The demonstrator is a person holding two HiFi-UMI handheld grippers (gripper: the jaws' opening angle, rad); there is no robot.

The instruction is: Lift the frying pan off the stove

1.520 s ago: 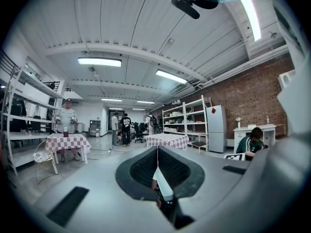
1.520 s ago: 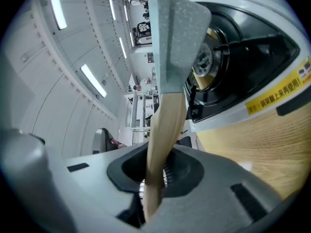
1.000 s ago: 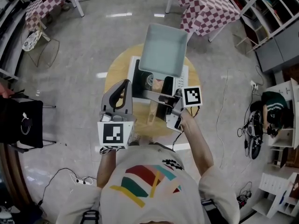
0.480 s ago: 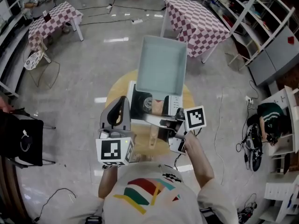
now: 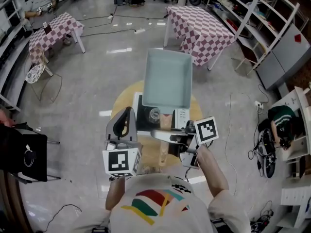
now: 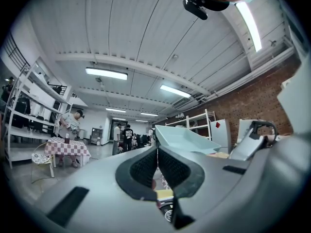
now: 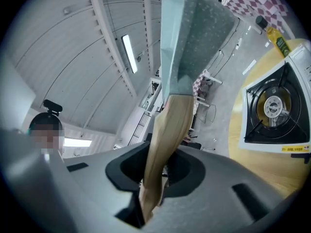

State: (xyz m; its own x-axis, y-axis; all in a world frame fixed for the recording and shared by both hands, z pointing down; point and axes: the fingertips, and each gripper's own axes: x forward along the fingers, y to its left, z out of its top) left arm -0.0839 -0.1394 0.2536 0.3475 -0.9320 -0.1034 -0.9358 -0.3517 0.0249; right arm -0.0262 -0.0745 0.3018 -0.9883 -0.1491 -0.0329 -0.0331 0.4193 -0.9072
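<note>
Above the round wooden table (image 5: 122, 98), in the head view, the frying pan (image 5: 167, 79) is hanging clear of the stove (image 5: 181, 116), its square, pale teal bowl lying at twelve o'clock from the right gripper (image 5: 164, 135). That gripper is clamping the pan's tan wooden handle (image 5: 163, 154) from the three o'clock side. The left gripper (image 5: 127, 113) is hovering at nine o'clock of the handle, apart from it, with its jaws pressed together. The white stove with its black burner is sitting under the pan, and glossy grey floor is spreading around, with checked-cloth tables (image 5: 204, 25) at one and ten o'clock and white shelving (image 5: 272, 13) at two o'clock. In the left gripper view, the left gripper (image 6: 157, 161) is showing ribbed dark pads meeting along a thin slit with nothing between them; the pan (image 6: 182, 139) is floating just past them at one o'clock, before a brick wall (image 6: 252, 101) and a ribbed white ceiling with strip lights. In the right gripper view, the right gripper (image 7: 158, 176) is gripping the smooth, rounded handle (image 7: 167, 140), which is filling the gap between jaws that have just been opening a little; the speckled underside of the pan (image 7: 194, 28) is rising towards twelve o'clock. At three o'clock the stove (image 7: 274, 106) is resting on the yellowish table (image 7: 262, 164), a yellow bottle (image 7: 274, 33) standing just beside it.
</note>
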